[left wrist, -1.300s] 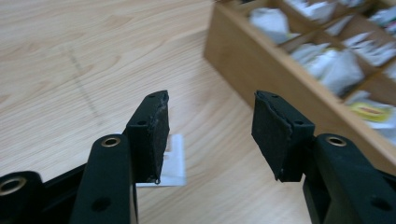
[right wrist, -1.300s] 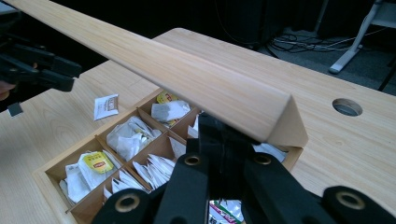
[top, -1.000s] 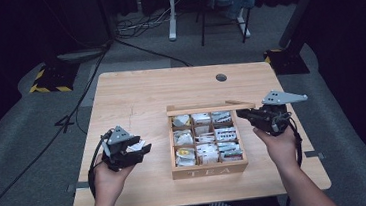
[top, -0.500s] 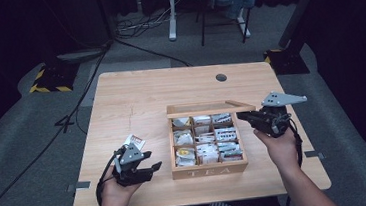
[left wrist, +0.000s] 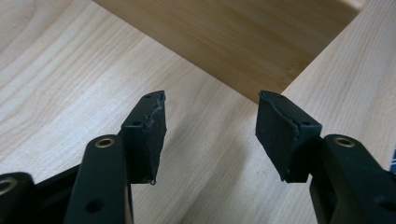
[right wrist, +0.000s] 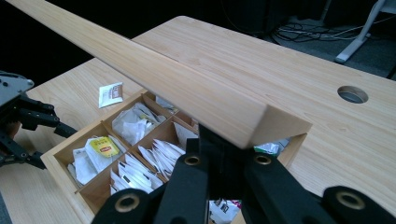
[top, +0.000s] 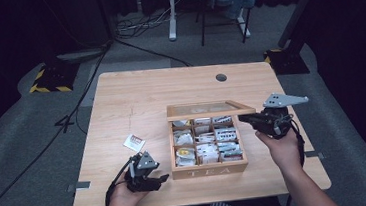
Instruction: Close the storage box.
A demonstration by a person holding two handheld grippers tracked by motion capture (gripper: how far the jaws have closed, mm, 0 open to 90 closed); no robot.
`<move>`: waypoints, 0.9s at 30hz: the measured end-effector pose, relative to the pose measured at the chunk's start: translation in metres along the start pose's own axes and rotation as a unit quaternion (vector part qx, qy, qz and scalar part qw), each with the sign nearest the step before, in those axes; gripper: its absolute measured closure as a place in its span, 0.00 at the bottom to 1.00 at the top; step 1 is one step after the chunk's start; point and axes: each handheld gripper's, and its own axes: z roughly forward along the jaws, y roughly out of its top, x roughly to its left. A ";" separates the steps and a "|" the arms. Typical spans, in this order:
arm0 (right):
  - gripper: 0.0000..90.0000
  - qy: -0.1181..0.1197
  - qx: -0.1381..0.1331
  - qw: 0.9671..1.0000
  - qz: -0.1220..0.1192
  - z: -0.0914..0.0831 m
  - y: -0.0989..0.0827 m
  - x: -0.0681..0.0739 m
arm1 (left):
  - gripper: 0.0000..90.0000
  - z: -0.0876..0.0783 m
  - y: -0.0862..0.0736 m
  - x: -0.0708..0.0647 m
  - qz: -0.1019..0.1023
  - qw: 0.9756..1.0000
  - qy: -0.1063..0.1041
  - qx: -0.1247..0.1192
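A wooden tea box (top: 209, 171) marked TEA stands on the table, its compartments full of several tea bags. Its lid (top: 206, 110) is raised, and my right gripper (top: 246, 117) is shut on the lid's right end; the right gripper view shows the lid (right wrist: 187, 79) running out from just above my closed jaws (right wrist: 224, 156). A single tea bag (top: 134, 142) lies on the table left of the box. My left gripper (top: 162, 181) sits low near the front edge, pointing at the box wall (left wrist: 243, 42); it is open (left wrist: 210, 126) with nothing between its pads.
The light wooden table (top: 135, 92) has a round cable hole (top: 221, 77) at the back right. Bare tabletop lies behind and left of the box. On the floor beyond are cables and a white stand (top: 172, 31).
My left gripper has drawn back toward the front edge and sunk close to the tabletop, away from the single tea bag. The right gripper and lid have kept still.
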 end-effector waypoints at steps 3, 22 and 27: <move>1.00 -0.001 0.002 1.000 0.002 -0.001 -0.001 -0.001 | 0.48 0.003 -0.001 0.000 -0.002 1.000 0.004 0.002; 0.99 0.004 0.023 1.000 0.002 -0.002 -0.006 0.001 | 0.36 0.014 -0.007 -0.001 0.005 0.998 0.045 -0.032; 0.99 0.004 0.031 0.999 0.001 -0.005 -0.008 0.002 | 0.36 0.014 -0.007 -0.001 0.005 0.998 0.045 -0.032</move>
